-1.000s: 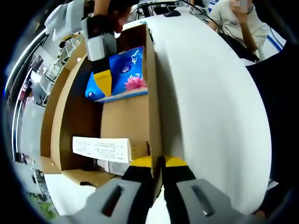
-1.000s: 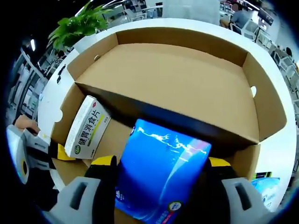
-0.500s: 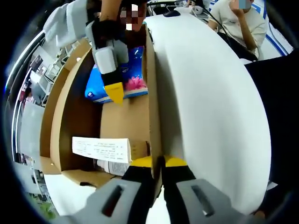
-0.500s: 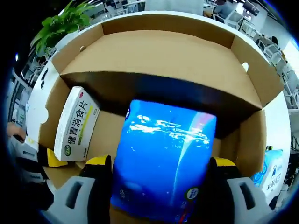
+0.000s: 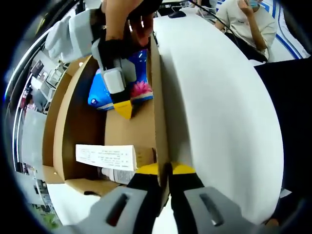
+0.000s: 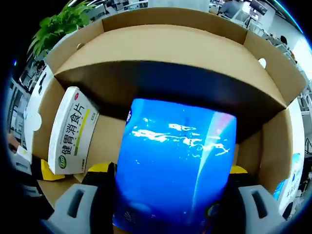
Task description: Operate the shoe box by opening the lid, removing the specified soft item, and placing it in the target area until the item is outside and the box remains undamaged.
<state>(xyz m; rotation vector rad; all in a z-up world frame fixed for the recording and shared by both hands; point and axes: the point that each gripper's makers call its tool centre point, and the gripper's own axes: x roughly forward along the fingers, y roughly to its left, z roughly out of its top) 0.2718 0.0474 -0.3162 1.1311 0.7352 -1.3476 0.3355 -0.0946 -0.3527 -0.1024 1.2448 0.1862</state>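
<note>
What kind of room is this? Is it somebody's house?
Probably not a house; it looks like an open office. A seated person waits by the big white table, a potted plant stands behind the shoe box, and more desks stretch beyond.

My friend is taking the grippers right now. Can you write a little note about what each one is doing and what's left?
Left hand-held gripper: shut on the shoe box side wall, steadying it.
Right hand-held gripper: shut on the blue tissue pack, inside the box.
Also inside: a white medicine box.
Done: lid open, pack gripped.
Left: lift the pack clear, set it on the white table, probably without dragging the cardboard.
</note>
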